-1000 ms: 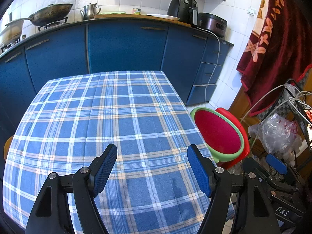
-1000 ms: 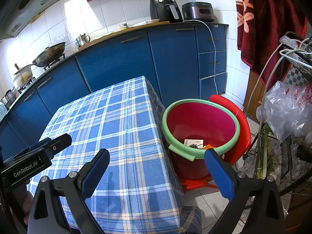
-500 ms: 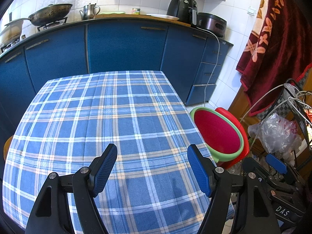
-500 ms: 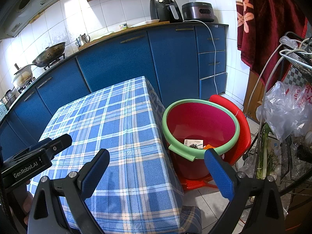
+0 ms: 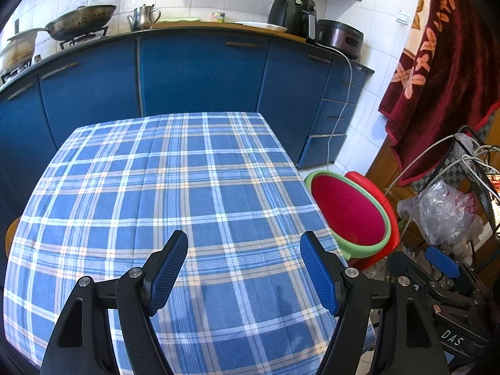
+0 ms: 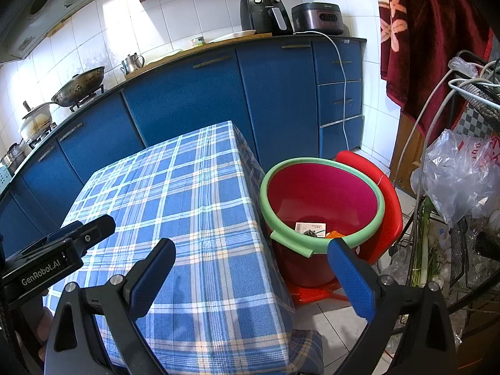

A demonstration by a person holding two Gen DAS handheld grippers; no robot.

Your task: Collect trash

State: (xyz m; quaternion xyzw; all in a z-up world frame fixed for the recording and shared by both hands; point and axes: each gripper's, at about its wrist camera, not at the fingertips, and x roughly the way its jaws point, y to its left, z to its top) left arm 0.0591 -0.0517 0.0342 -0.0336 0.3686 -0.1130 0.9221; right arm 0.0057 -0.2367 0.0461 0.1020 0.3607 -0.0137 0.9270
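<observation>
kitchen, plaid table [image 5: 175, 187] | L claw [image 6: 56, 250] "GenRobot.AI" | R claw [image 5: 450, 284] "DAS"

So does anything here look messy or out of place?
Nothing stands out. The checked tablecloth lies flat, the red bucket stands upright beside the table with a few scraps inside, and nothing is spilled.

Before you: blue-and-white plaid tablecloth [image 5: 175, 193], red bucket [image 6: 315, 268] with green rim [image 6: 265, 200], blue cabinets [image 5: 200, 72], maroon floral towel [image 5: 437, 62].
</observation>
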